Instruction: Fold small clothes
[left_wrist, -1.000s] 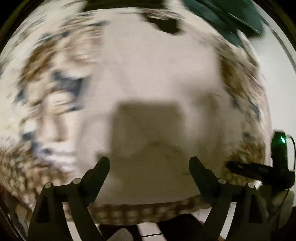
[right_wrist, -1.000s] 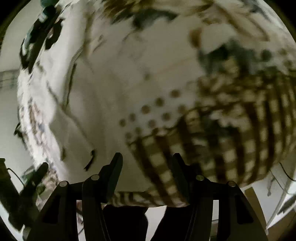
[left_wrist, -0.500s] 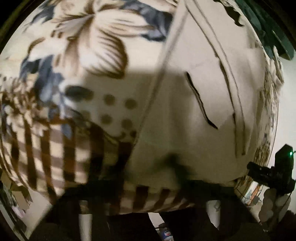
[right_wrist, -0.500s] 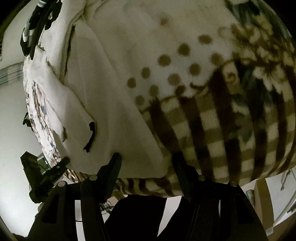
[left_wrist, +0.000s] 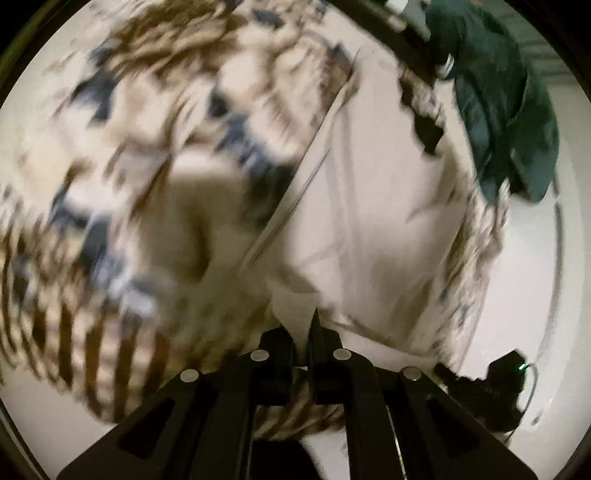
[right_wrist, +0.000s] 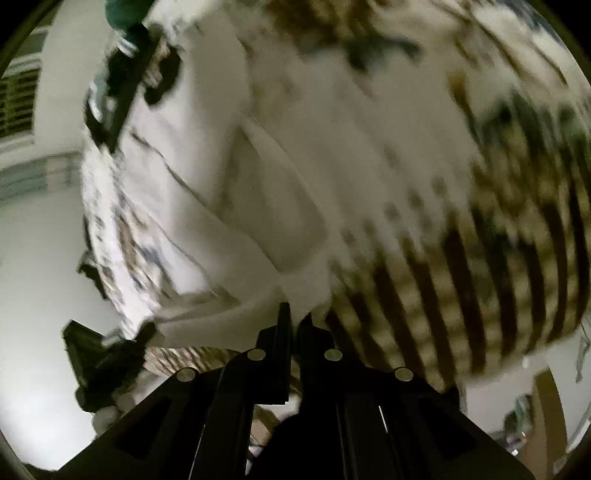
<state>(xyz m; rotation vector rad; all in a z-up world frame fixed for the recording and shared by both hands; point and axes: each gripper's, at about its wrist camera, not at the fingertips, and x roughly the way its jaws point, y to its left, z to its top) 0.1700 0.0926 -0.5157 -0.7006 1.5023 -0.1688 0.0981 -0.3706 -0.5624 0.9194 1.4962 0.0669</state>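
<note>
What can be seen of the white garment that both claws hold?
The white garment looks like plain off-white cloth with seams and a long straight edge. It lies spread on a patterned blanket with brown stripes and flowers. The left claw and the right claw are each shut on a pinch of its near edge, which rises a little there. Blur hides finer detail.

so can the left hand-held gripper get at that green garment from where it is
Probably not right now: the left hand-held gripper is shut on the white garment, and the green garment lies apart at the blanket's far edge.
</note>
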